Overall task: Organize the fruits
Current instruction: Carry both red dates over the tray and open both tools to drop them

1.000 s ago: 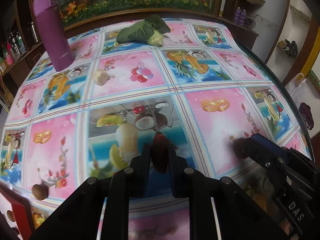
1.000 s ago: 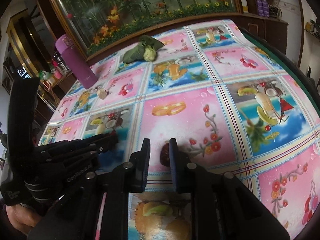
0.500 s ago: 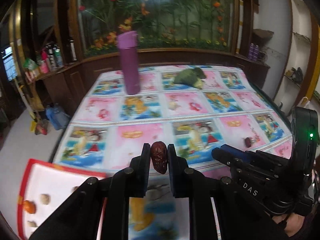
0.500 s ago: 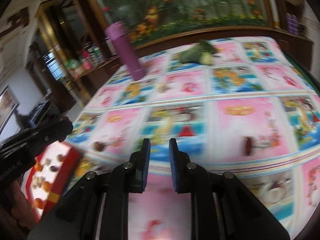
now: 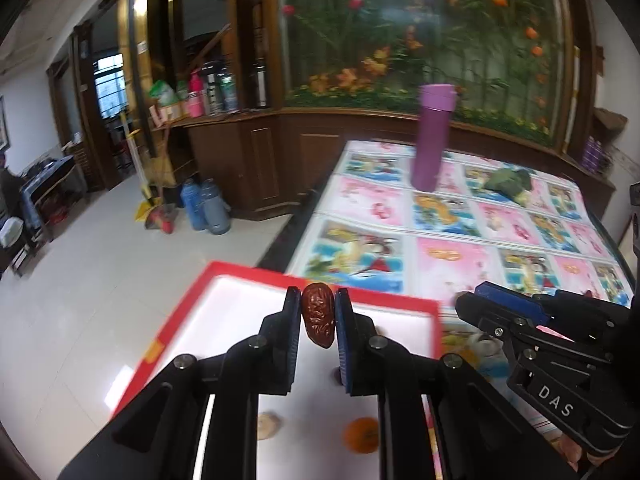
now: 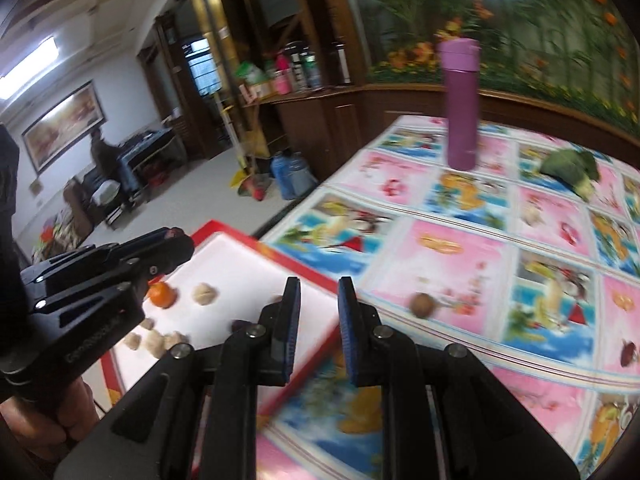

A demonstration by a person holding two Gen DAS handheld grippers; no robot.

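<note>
The left gripper point(image 5: 318, 320) is clenched on a wrinkled dark red jujube point(image 5: 318, 314), pinched between its two blue-padded fingers and held in the air above the red-rimmed white tray point(image 5: 240, 276). On the tray floor below, the left wrist view shows a small orange citrus fruit point(image 5: 362, 434) and a pale walnut-like piece point(image 5: 270, 424) lying apart from one another, both partly cut off by the gripper body.

The right gripper point(image 6: 319, 320) has its jaws released, with a clear gap between the pads and nothing in it. It hangs over the near corner of the tray point(image 6: 248, 240), where the rim meets the fruit-patterned tablecloth point(image 6: 460, 248). From this side the tray holds an orange citrus fruit point(image 6: 162, 294), a pale walnut point(image 6: 205, 293) just beside it, a cluster of pale lumps point(image 6: 158, 340) nearer the front rim, and a dark fruit point(image 6: 239, 326) mostly hidden behind the left finger (too blurred to name with any confidence).

Outside the tray, a brown round nut point(image 6: 423, 305) lies on the cloth near the right gripper's right finger, and a dark red jujube point(image 6: 628, 353) lies well apart toward the right edge. A purple flask point(image 6: 461, 104) stands upright at the far side of the table, with a green leafy vegetable point(image 6: 570, 168) lying near it
</note>
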